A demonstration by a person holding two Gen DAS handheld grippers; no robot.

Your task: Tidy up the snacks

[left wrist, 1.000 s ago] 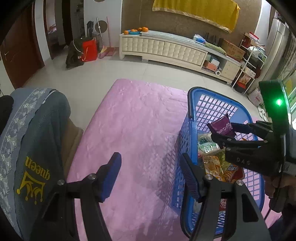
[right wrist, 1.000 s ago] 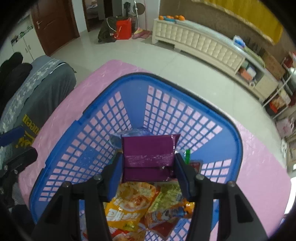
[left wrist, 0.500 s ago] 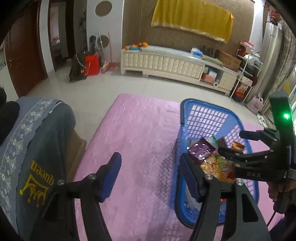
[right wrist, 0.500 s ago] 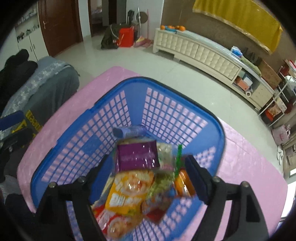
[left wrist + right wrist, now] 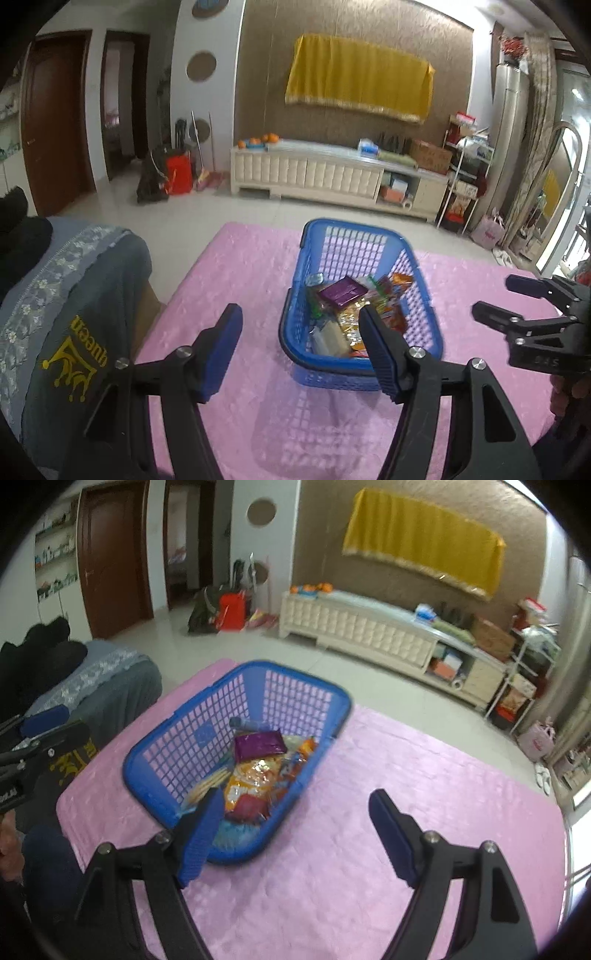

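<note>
Fingers come first in my view. My left gripper has its jaws spread wide with nothing between them. It hangs over the pink cloth, and its right finger sits in front of the near rim of the blue basket. My right gripper is wide open too, and it holds nothing. Its left finger sits in front of the basket's near corner, and its right finger is over bare pink cloth.

Next I see the blue basket standing on the pink cloth. The snacks are all inside it. A purple packet lies flat on top of the pile. Under and around it are an orange and yellow snack bag and more bright packets, all jumbled together. I cannot read their names.

On my left side a grey cover with a gold crown and the word "queen" hangs beside the pink cloth.

Farther away is the pale tiled floor. A red bag sits by the wall. A long white cabinet stands at the back with oranges on top. A yellow cloth hangs on the brown wall above it.
</note>
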